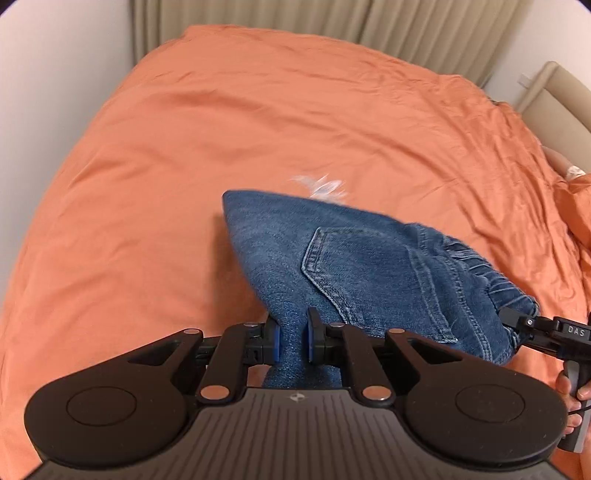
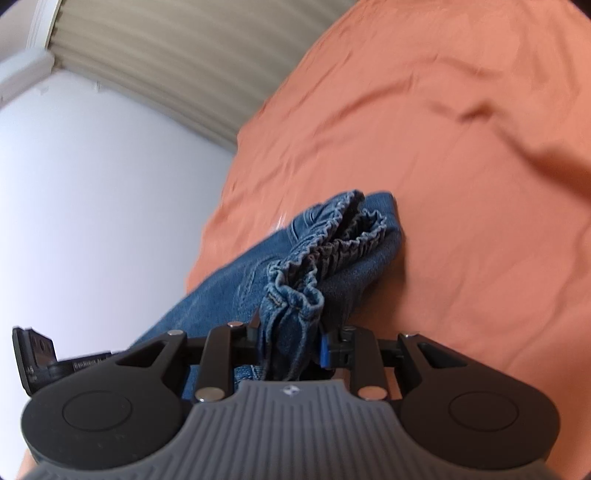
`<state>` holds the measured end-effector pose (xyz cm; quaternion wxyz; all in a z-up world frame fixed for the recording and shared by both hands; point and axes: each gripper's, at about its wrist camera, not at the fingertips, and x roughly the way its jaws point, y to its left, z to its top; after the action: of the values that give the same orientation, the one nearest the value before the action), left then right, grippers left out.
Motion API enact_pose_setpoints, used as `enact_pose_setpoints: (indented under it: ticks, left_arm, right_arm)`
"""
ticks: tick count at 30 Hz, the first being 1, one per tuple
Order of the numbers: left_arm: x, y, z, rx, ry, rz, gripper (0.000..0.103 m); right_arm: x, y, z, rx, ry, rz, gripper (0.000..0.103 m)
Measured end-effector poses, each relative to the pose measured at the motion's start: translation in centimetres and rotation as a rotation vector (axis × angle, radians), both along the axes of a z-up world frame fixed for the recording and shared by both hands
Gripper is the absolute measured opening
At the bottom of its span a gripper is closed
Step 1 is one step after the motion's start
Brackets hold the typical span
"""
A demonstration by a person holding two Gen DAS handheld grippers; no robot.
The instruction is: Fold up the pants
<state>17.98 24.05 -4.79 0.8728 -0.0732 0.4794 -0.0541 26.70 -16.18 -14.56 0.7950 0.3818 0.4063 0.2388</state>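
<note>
Blue denim pants hang above an orange bed cover, held up between both grippers, back pocket facing me. My left gripper is shut on the pants at their lower edge. My right gripper is shut on the bunched elastic waistband; it also shows in the left wrist view at the right, clamped on the waistband end. The pants' far fold droops toward the cover. A small white tag sticks out behind the pants.
The orange bed cover fills most of both views. Beige curtains hang behind the bed, a white wall stands at the left, and a beige headboard is at the right.
</note>
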Motion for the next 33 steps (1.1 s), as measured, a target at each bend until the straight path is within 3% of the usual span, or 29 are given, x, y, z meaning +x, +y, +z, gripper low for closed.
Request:
enact_pose_setpoints:
  ticks: [8, 12, 16, 21, 26, 28, 30, 33]
  left_arm:
    - [-0.7, 1.3, -5.4, -0.002, 0.052, 0.050, 0.015]
    - [-1.0, 1.6, -5.9, -0.017, 0.044, 0.081, 0.026]
    - [-2.6, 1.6, -2.8, 0.060, 0.002, 0.093, 0.027]
    - [-7.5, 1.2, 5.3, 0.114, -0.126, 0.086, 0.028]
    - [-12.2, -0.1, 13.6, 0.191, -0.202, 0.082, 0.040]
    - [-14.2, -0.6, 15.6, 0.218, -0.220, 0.100, 0.046]
    - [-15.9, -1.1, 16.3, 0.234, -0.248, 0.122, 0.059]
    - [-17.7, -2.8, 14.6, 0.255, -0.291, 0.164, 0.061]
  right_arm:
    - [-1.8, 2.7, -2.4, -0.112, 0.095, 0.009, 0.022]
    - [-2.1, 3.3, -2.5, -0.172, 0.108, 0.009, 0.026]
    - [-2.0, 3.9, -0.7, -0.251, 0.061, 0.021, 0.040]
    - [-3.5, 4.7, 2.5, -0.398, -0.082, 0.018, 0.049]
    - [-6.1, 5.0, 6.7, -0.499, -0.254, 0.018, 0.054]
    - [-7.7, 5.1, 8.5, -0.510, -0.319, 0.025, 0.057]
    - [-9.6, 5.4, 10.2, -0.512, -0.384, 0.038, 0.064]
    - [-13.0, 5.9, 12.2, -0.542, -0.478, 0.049, 0.067]
